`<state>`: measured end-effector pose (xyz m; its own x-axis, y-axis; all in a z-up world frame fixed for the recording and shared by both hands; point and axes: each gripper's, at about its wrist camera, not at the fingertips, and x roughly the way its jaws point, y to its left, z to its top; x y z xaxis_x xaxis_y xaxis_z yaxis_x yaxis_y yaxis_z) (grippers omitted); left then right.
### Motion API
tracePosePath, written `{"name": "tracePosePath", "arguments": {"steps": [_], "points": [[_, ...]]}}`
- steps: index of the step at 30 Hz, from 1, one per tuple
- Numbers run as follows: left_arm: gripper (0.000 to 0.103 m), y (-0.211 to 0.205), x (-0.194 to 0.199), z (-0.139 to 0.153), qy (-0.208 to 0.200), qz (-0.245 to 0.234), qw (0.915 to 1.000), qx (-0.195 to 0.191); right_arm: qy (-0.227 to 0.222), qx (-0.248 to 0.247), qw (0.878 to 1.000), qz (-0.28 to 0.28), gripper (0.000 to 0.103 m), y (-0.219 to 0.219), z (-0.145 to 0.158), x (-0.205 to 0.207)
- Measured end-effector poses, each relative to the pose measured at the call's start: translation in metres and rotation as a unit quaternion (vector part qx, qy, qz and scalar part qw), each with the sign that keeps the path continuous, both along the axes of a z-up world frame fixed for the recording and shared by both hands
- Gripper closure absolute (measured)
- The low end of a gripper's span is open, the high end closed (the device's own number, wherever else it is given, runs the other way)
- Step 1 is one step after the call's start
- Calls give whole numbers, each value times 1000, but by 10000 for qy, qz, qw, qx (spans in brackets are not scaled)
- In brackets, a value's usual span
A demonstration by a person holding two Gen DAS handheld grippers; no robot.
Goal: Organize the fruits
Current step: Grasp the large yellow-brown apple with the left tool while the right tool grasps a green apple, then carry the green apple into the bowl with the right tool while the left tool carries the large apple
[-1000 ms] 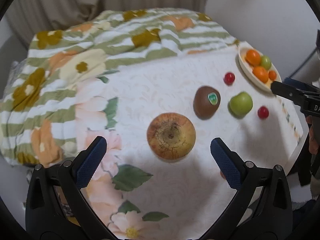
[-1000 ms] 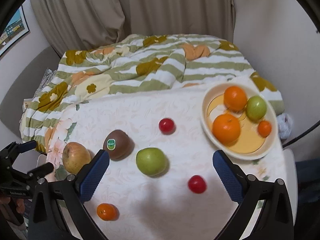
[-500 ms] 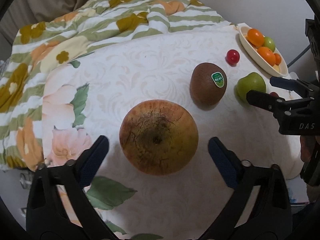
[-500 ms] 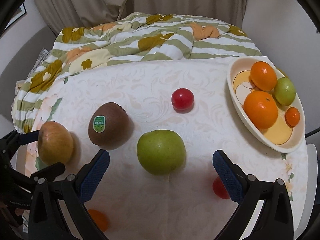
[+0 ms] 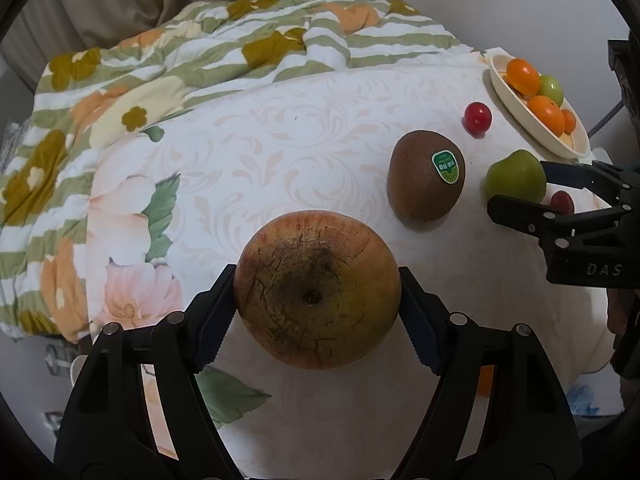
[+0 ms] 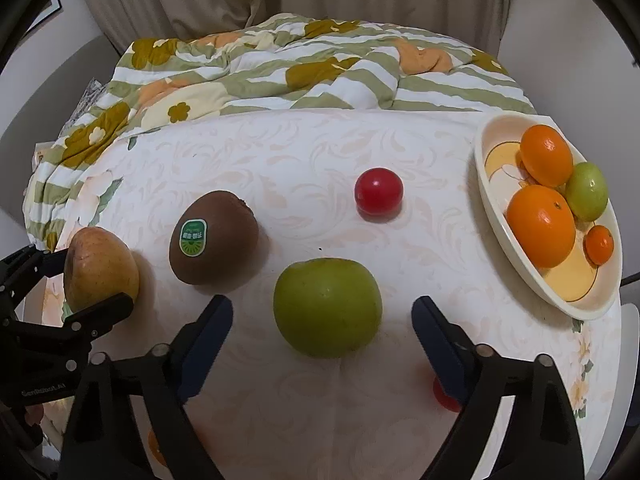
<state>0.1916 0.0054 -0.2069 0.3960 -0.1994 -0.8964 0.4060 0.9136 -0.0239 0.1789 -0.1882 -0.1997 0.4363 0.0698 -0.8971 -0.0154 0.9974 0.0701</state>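
Observation:
A big russet apple (image 5: pixel 316 300) rests on the white floral tablecloth, and my left gripper (image 5: pixel 316 276) is closing on it, with both pads touching its sides. My right gripper (image 6: pixel 322 304) straddles a green apple (image 6: pixel 326 306); its jaws are closing, with gaps still on both sides. A brown kiwi (image 6: pixel 216 236) with a green sticker lies between the two apples. Beyond them sits a red cherry tomato (image 6: pixel 378 190). A second red one (image 6: pixel 440 396) is half hidden behind my right finger. The cream bowl (image 6: pixel 492 200) at the right holds two oranges, a green fruit and a small orange one.
A striped floral blanket (image 6: pixel 280 72) is bunched along the table's far side, with curtains behind it. A small orange fruit (image 5: pixel 484 380) lies near the front edge, mostly hidden. The table's right edge runs just past the bowl (image 5: pixel 516 108).
Both grippers came down over their fruits and their jaws narrowed. The left pads now touch the russet apple; the right pads have drawn nearer the green apple.

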Motion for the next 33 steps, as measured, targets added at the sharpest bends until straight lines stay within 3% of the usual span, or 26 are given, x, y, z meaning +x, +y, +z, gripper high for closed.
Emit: {"name": "tracePosePath", "arguments": {"steps": [3,12,14,23,33], "points": [[20,1,-1,0,33,40,10000,-54,78,-9,10000,40,31,0,-4,2],[20,8,-10,0,67,96,9999,-41,137,-17,9999,35,45,-1,-8,6],[20,12,-13,0,83,139,9998,-77,136,-49,9999,58,53,-1,-8,7],[20,27,-28,13,10,328,9993,-181,15,-40,9999,146,54,4,6,1],[20,34,-42,56,-360,372,9985,-152,-283,62,9994,182,54,12,47,-20]]}}
